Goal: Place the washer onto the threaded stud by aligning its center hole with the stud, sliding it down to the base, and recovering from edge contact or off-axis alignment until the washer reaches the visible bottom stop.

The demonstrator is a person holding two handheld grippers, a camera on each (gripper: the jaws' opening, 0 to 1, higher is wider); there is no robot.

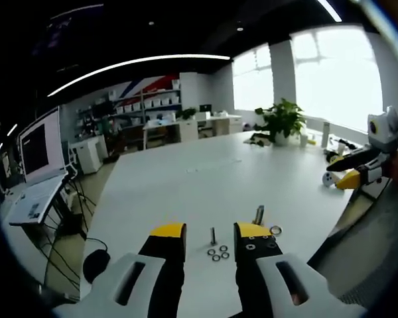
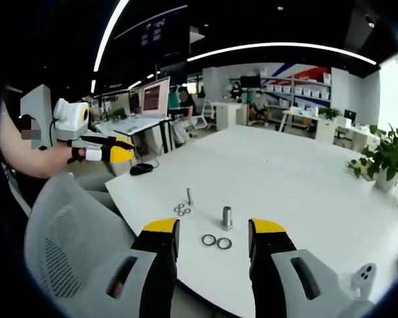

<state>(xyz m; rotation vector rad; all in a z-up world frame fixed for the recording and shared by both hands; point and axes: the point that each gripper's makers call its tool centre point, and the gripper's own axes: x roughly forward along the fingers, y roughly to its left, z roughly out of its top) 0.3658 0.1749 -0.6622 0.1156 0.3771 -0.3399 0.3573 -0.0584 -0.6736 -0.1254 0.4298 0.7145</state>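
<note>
1. Left gripper [image 1: 209, 237]: jaws spread wide, nothing between them, held above the near edge of the white table [image 1: 205, 172].
2. Right gripper [image 2: 212, 232]: jaws likewise spread and empty, over the table edge from the other side. It also shows at the right of the left gripper view, yellow tips pointing left.
3. Threaded stud [image 2: 227, 217]: short metal cylinder standing upright on the table, long axis vertical, between the right gripper's jaw tips in the right gripper view. In the left gripper view it sits just above the right-hand jaw tip.
4. Two washers [image 2: 216, 242] lie flat on the table just in front of the stud, side by side and touching or nearly so, holes facing up. None is on the stud.
5. Thin bolt [image 2: 190, 196] stands upright further left, long axis vertical, with a cluster of small washers [image 2: 182, 210] flat at its base.
6. Left gripper view shows that same cluster between its jaws, plus one washer beside the right-hand jaw tip.
7. No readable writing; the monitor [image 2: 155, 96] text is too small to read.
8. Potted plant [image 1: 280, 119] at the far table edge.
</note>
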